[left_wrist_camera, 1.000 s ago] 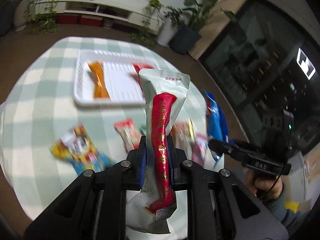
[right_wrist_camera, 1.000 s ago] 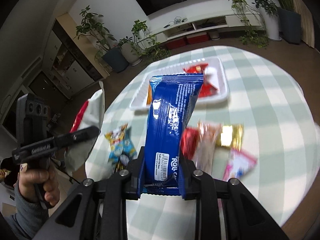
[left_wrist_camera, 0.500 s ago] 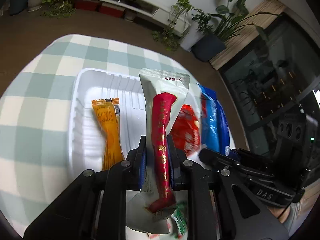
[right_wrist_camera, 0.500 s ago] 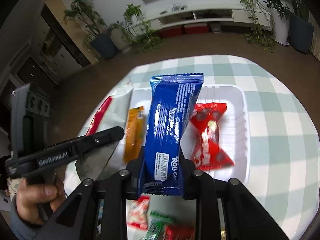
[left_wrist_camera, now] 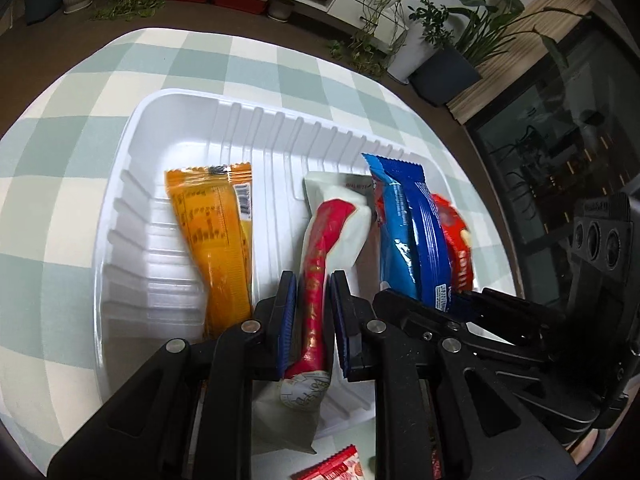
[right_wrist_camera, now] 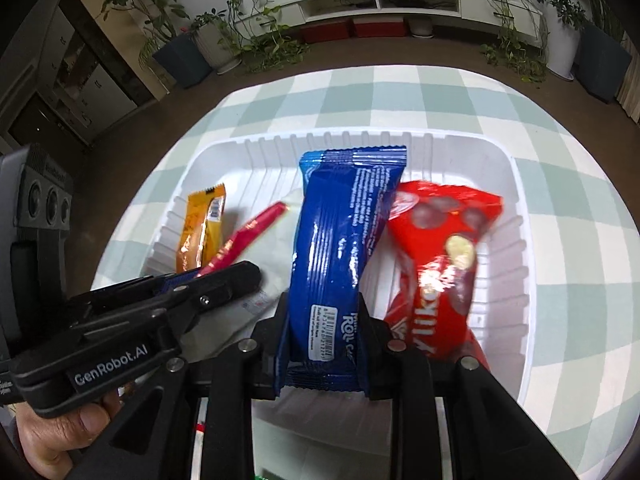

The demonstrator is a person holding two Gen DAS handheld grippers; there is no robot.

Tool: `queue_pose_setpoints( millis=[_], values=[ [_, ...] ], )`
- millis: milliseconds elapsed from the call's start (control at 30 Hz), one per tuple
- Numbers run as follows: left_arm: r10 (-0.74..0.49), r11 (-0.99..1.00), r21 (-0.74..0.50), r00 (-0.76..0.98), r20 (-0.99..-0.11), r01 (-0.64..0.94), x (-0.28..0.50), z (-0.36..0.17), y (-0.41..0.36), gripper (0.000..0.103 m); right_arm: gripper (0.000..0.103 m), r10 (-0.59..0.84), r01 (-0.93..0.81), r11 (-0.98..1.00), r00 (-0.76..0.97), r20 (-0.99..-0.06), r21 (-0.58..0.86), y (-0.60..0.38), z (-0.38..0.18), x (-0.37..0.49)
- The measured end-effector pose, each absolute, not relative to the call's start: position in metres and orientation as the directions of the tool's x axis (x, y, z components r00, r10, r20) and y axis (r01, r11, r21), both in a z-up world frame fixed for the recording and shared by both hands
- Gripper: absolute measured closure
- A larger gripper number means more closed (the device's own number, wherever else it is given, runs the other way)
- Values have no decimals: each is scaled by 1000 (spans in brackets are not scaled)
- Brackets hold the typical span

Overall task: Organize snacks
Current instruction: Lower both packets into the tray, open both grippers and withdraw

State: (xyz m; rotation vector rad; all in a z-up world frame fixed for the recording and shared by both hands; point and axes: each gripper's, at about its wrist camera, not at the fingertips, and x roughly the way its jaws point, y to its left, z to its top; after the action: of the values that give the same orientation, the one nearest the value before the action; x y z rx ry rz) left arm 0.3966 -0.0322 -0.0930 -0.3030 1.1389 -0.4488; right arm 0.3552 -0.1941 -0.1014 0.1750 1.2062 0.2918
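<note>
A round table with a green and white checked cloth carries a white ribbed tray. Both grippers are over the tray, side by side.

In the tray lies an orange pack at the left side and a red pack at the right side.

The right gripper is closed on the lower end of a blue pack. The pack points away from the camera, over the middle of the tray, and its edge overlaps the red pack.

The left gripper is closed on a white pack with a red stripe. Its far end is bent against the tray floor, between the orange pack and the blue pack.

At the near edge of the table, outside the tray, a small red wrapper is partly visible.
</note>
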Motion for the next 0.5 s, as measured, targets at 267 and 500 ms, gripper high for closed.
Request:
queue_pose_setpoints(
  millis=[267,500],
  values=[
    [-480,877,-434,347,-806,205,393,-98,-36,84,73,298,-117,954,320,-900,275,-195,-112,355],
    [-450,893,-406,388,-804,194,387,-86,-25,51,61,299,-102,954,345,-890,281,-200,-102,350]
  ],
)
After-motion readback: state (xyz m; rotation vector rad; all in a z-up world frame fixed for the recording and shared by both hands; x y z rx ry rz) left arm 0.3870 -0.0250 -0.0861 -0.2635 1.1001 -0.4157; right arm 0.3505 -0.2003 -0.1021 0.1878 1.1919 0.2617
